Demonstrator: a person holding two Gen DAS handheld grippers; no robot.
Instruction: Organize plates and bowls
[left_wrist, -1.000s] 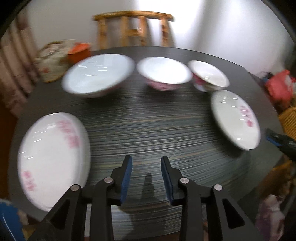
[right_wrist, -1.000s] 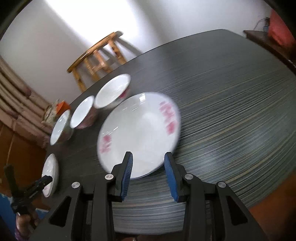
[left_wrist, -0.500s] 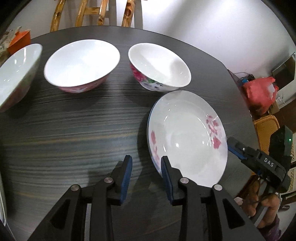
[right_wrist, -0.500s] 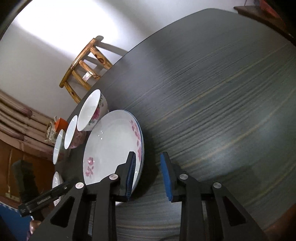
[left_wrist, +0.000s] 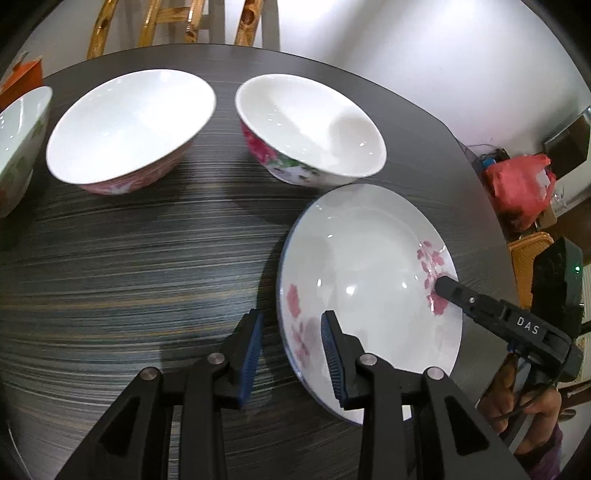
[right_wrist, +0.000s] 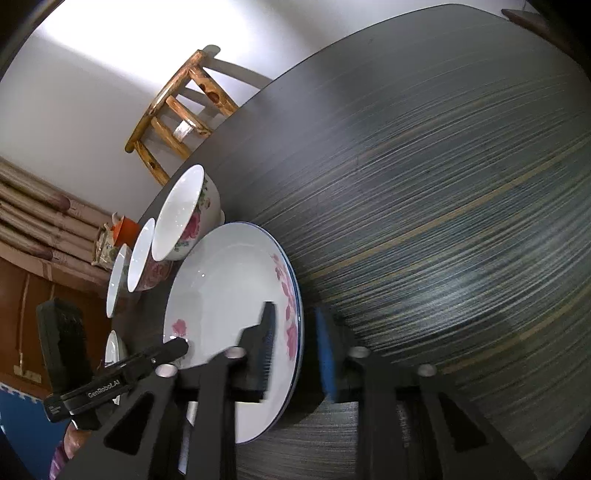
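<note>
A white plate with pink flowers lies on the dark round table, also in the right wrist view. My left gripper is open, its fingers straddling the plate's near-left rim. My right gripper is open and straddles the plate's opposite rim; one finger reaches over the plate. Three white bowls stand in a row behind: one with red flowers, a pink one, and a third at the left edge. A second plate is partly hidden.
A wooden chair stands behind the table. A red bag and a wicker item lie beyond the table's right edge. An orange object and cloth sit past the bowls.
Both grippers have moved in onto the flowered plate from opposite sides; the right gripper's fingers now straddle its rim. The left gripper slid right and closer. The plate looks unmoved.
</note>
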